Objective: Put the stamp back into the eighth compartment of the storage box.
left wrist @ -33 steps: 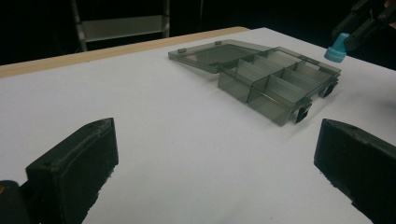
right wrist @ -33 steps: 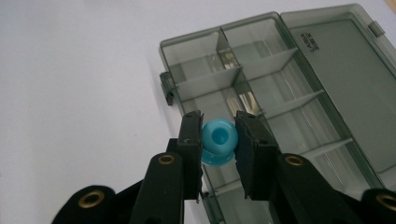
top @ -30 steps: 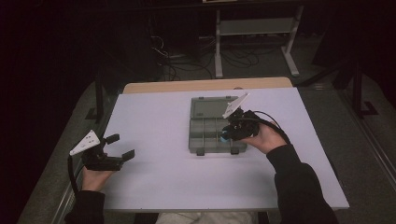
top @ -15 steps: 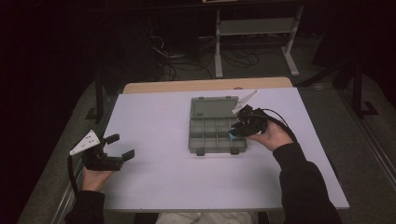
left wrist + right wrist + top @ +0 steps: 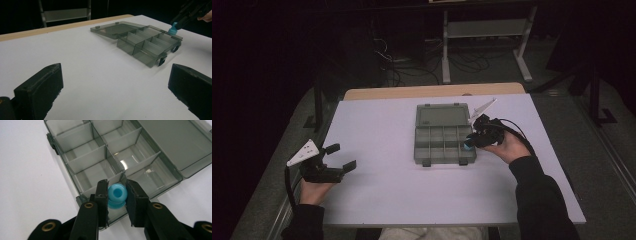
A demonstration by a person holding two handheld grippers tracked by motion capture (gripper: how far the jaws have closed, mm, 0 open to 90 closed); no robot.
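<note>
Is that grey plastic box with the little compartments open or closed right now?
Open. The organizer box has its lid folded flat back on the table, and the compartments that can be seen look empty.

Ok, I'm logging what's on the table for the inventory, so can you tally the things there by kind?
Clear grey compartment box, lid open: 1
Blue bead, held in the right gripper over the box: 1
Grippers, counting the left gripper, open: 2
Total: 4
</note>
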